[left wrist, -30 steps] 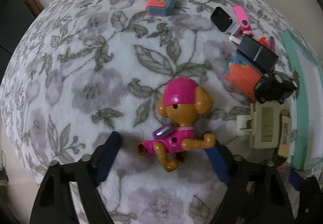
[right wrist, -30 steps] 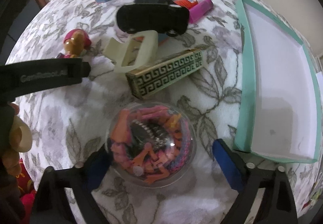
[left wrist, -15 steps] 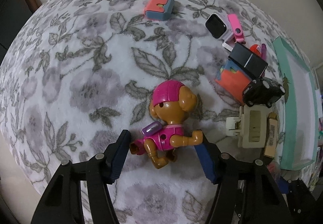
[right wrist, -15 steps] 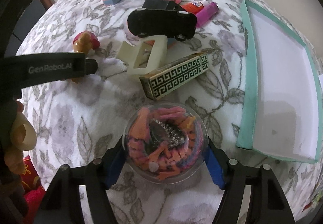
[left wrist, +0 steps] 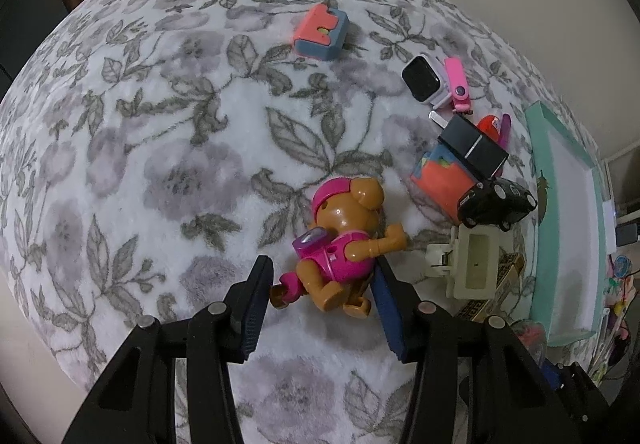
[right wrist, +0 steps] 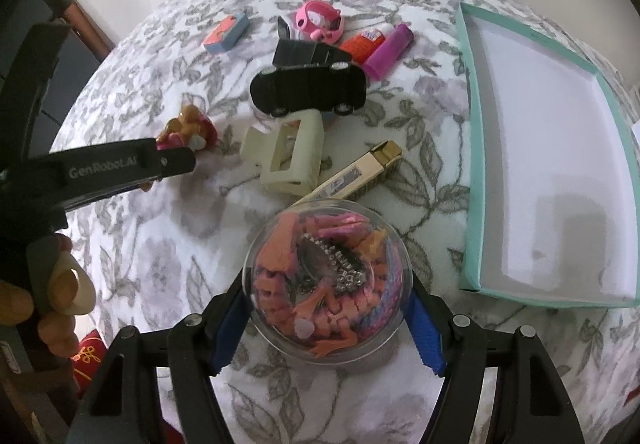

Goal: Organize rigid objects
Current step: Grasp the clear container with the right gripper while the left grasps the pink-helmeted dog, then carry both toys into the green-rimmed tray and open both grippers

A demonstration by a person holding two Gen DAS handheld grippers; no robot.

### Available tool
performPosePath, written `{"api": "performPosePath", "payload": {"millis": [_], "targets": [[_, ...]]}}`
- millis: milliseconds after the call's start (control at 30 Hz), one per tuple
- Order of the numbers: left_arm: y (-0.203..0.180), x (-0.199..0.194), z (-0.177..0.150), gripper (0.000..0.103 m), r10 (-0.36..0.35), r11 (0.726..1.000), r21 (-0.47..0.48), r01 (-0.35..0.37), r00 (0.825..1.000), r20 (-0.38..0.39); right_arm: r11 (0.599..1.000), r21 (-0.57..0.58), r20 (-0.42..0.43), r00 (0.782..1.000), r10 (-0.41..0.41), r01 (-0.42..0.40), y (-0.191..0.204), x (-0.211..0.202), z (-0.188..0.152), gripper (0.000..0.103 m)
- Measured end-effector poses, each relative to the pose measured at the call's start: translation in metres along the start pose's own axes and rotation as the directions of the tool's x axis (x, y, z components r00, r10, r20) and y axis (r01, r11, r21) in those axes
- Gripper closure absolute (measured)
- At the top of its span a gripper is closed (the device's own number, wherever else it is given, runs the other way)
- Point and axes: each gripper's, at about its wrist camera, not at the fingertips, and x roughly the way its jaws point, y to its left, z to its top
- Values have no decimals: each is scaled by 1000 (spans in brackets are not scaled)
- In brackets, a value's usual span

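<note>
My left gripper [left wrist: 320,304] is shut on a brown toy dog in pink clothes [left wrist: 340,244] and holds it just above the floral cloth. The dog also shows in the right wrist view [right wrist: 188,127], behind the left gripper's finger [right wrist: 120,167]. My right gripper [right wrist: 326,328] is shut on a clear plastic ball [right wrist: 326,280] filled with orange and pink pieces, lifted off the cloth. A teal box with a white inside [right wrist: 560,163] lies open to the right of the ball; its rim shows in the left wrist view [left wrist: 540,163].
A black toy car [right wrist: 308,87], a cream clip [right wrist: 292,159], a gold patterned box [right wrist: 360,171], a purple lighter [right wrist: 388,51], a pink watch [right wrist: 320,17] and a coral-blue block [right wrist: 226,33] lie on the floral cloth [left wrist: 160,123].
Both grippers closed on their objects. The left jaws narrowed around the toy dog and tipped it up. The right jaws closed on the clear ball and raised it.
</note>
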Motion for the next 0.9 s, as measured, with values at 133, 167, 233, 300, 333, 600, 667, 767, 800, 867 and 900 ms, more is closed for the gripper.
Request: {"api": "performPosePath", "payload": {"millis": [133,167,233,300,333,600,667,767,800,867,900], "targets": [[-2,-24,5,51,-23,999,-24,23,999,28,1000,3,6,1000,-6,6,0,-3,-1,29],[-4,-30,6,52,-32,999,-29,33,999,43,1000,4,12,1000,-5,5,1,-5,1,29],[-7,-48,10,52,-54,998,-34,57,995,82,1000,12,39,999,4,-4,0,-15,3,29],[-17,-64,14,52,-77,996,-34,82,991,113,1000,22,83,996,13,-15,-5,-30,6,29],[-25,-71,16,52,-87,995,-27,91,988,128,1000,27,105,994,10,-13,-9,-37,9,29],[-110,-101,42,52,-207,978,56,200,959,193,985,169,234,970,-69,30,-66,-76,35,29],[-136,-102,49,52,-250,968,86,237,947,203,978,203,257,961,-104,52,-82,-84,41,29],[-173,-96,59,52,-305,950,130,284,933,192,960,270,294,944,-152,70,-110,-95,50,29],[-184,-95,62,52,-322,944,144,298,928,189,953,293,300,938,-175,84,-117,-98,54,29],[-207,-84,66,52,-353,930,168,326,920,169,936,332,307,924,-227,119,-135,-102,60,29],[-215,-79,68,52,-362,926,174,335,918,160,929,346,309,919,-245,131,-143,-103,62,29]]}}
